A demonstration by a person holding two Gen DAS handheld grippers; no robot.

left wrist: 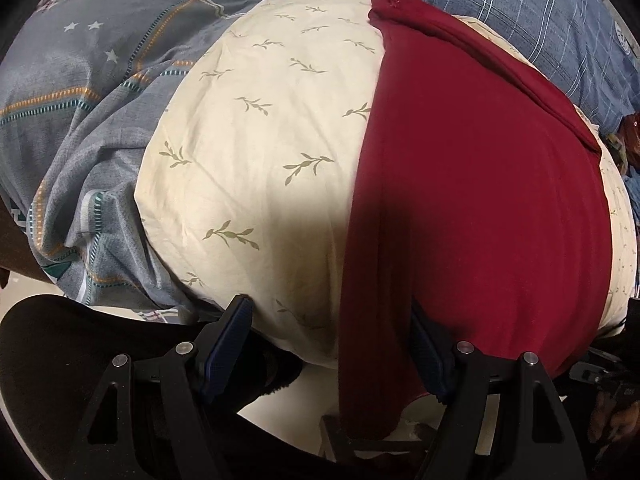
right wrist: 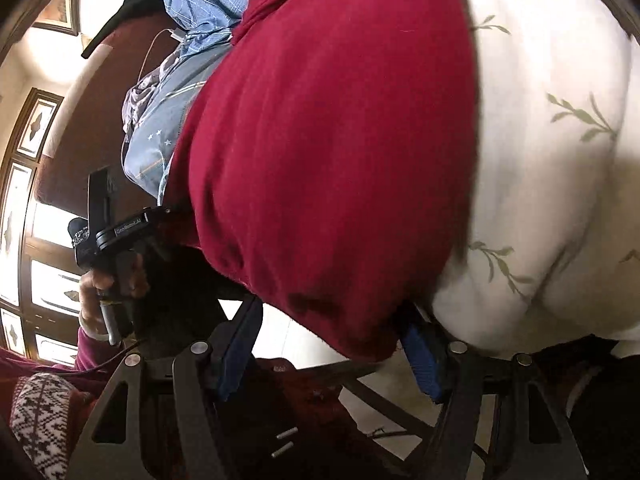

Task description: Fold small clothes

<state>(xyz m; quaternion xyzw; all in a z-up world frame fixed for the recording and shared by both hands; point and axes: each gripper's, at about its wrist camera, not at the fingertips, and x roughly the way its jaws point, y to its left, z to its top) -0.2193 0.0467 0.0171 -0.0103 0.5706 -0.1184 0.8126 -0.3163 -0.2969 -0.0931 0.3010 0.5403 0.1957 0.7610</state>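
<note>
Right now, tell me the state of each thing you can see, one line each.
red garment: spread flat on the pillow, near edge hanging over its front.
cream pillow: lying flat under the garment, wrinkled.
grey star-print bedding: rumpled beside the pillow.
blue plaid cloth: bunched behind the pillow.
left claw: open, straddling the garment's left edge.
right claw: open, the garment's hanging corner between its fingers.

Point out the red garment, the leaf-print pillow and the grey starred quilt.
red garment [left wrist: 472, 184], left wrist view, middle of its flat front.
leaf-print pillow [left wrist: 256, 152], left wrist view, bare cream top left of the garment.
grey starred quilt [left wrist: 80, 92], left wrist view, fold below the white stars.
</note>
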